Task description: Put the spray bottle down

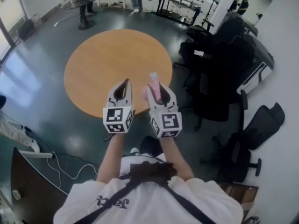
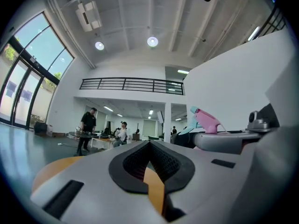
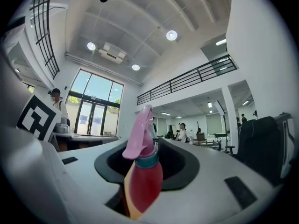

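Observation:
The spray bottle (image 1: 153, 80) has a red body, a teal collar and a pink trigger head. It stands upright between the jaws of my right gripper (image 1: 156, 88), which is shut on it. In the right gripper view the spray bottle (image 3: 142, 174) fills the gap of the right gripper (image 3: 148, 148). My left gripper (image 1: 126, 82) is just to its left, shut with nothing in it. Both hang side by side over the near edge of the round wooden table (image 1: 107, 64). In the left gripper view the left gripper (image 2: 149, 143) has its tips together, with the spray bottle (image 2: 208, 120) to the right.
Black office chairs (image 1: 219, 78) crowd the table's right side, and one more chair (image 1: 243, 146) stands nearer me. People (image 1: 86, 3) are at desks far across the room. Grey floor surrounds the table, and a cable (image 1: 56, 167) lies at my left.

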`<state>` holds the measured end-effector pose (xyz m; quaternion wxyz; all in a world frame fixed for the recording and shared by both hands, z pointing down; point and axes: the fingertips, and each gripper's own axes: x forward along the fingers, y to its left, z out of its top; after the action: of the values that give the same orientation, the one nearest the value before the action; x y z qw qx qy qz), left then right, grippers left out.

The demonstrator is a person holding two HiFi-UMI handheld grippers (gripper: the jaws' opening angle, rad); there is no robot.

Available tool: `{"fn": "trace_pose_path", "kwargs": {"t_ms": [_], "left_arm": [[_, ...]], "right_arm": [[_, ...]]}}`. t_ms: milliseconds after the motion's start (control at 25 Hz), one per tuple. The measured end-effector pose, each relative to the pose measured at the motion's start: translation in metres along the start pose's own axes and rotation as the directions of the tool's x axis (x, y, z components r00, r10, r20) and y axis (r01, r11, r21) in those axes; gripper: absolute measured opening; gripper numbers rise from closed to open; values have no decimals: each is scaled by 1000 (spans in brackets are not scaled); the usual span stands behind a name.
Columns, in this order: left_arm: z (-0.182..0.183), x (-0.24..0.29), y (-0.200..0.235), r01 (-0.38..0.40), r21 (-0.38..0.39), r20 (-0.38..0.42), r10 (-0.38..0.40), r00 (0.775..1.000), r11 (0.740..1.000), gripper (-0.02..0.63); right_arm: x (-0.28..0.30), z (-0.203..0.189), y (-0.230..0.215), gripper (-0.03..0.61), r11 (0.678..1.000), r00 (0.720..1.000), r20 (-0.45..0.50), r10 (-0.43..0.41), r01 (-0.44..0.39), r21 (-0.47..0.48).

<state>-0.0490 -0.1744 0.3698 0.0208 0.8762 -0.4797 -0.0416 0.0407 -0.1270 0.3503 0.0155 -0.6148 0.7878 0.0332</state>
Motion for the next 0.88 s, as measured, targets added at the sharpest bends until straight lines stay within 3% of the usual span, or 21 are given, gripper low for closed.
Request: {"fn": "trace_pose_path", "kwargs": {"t_ms": [200,520,880], "left_arm": [[-1,23,-9,130,-35,60,-128,990,991,11],[-23,91,47,21,-6,-6,-21,1000,1000,12],[-55,181,81,27,-37,-72,-30,997,999,12]], "right_arm": [[34,-26,-20,166,998,997,-47,-54,55,12],[112,-57,-44,166,998,995,-93,-48,52,48],[206,-97,-90,166,996,986,-159,-44,56,70]]}}
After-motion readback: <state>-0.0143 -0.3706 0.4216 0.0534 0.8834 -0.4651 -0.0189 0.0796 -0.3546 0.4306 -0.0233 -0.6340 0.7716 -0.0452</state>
